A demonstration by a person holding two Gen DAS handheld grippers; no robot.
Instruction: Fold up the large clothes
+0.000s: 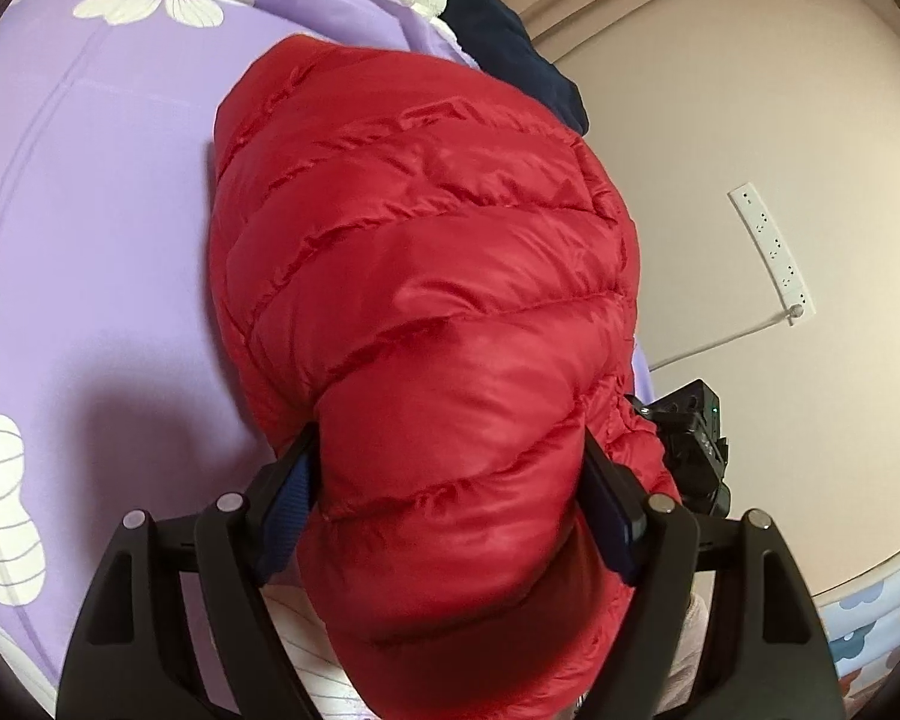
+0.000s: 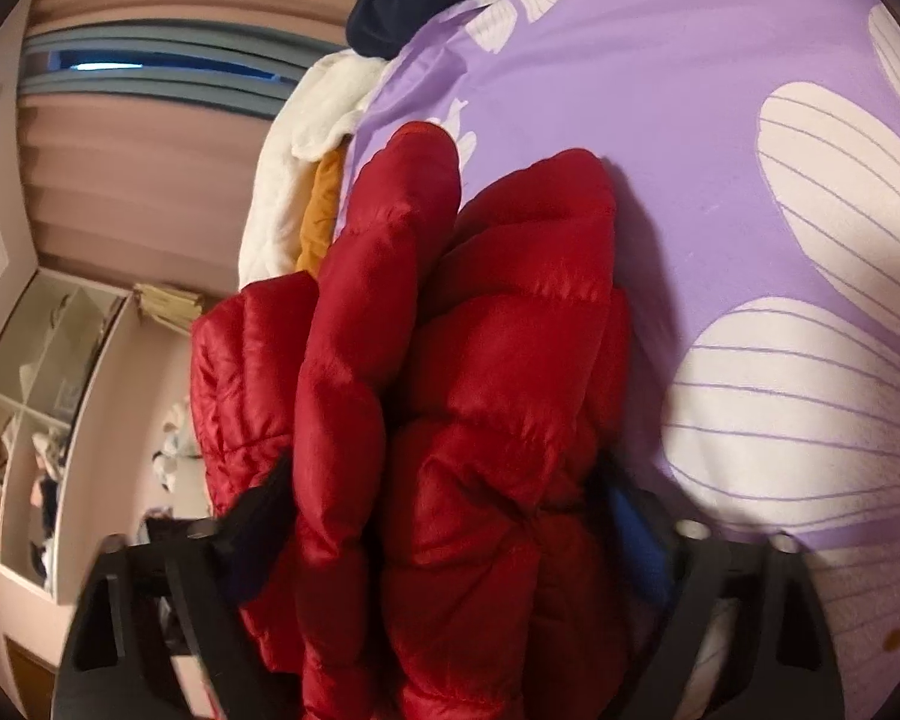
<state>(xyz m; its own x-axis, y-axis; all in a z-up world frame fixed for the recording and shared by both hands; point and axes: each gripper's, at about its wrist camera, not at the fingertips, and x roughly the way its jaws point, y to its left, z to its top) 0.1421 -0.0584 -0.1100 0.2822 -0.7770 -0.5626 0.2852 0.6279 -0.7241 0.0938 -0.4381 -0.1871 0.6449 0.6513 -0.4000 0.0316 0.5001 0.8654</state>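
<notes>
A red quilted puffer jacket [image 1: 426, 228] lies bunched on a purple bedsheet with white flowers [image 1: 90, 240]. My left gripper [image 1: 450, 444] is shut on its near end, and the blue pads [image 1: 288, 510] press into the padding on both sides. In the right wrist view the red jacket [image 2: 510, 330] shows as thick stacked folds on the bedsheet [image 2: 690, 120]. My right gripper [image 2: 447, 474] is shut on this bundle, which fills the whole gap between its fingers. Part of the right gripper's black body [image 1: 696, 444] peeks out beside the jacket in the left wrist view.
A navy garment [image 1: 510, 48] hangs over the bed's edge, beside white [image 2: 294, 168] and orange [image 2: 321, 210] clothes. A white power strip [image 1: 771, 252] with its cord lies on the pale floor. An open shelf unit [image 2: 42, 390] and curtains [image 2: 150, 150] stand beyond the bed.
</notes>
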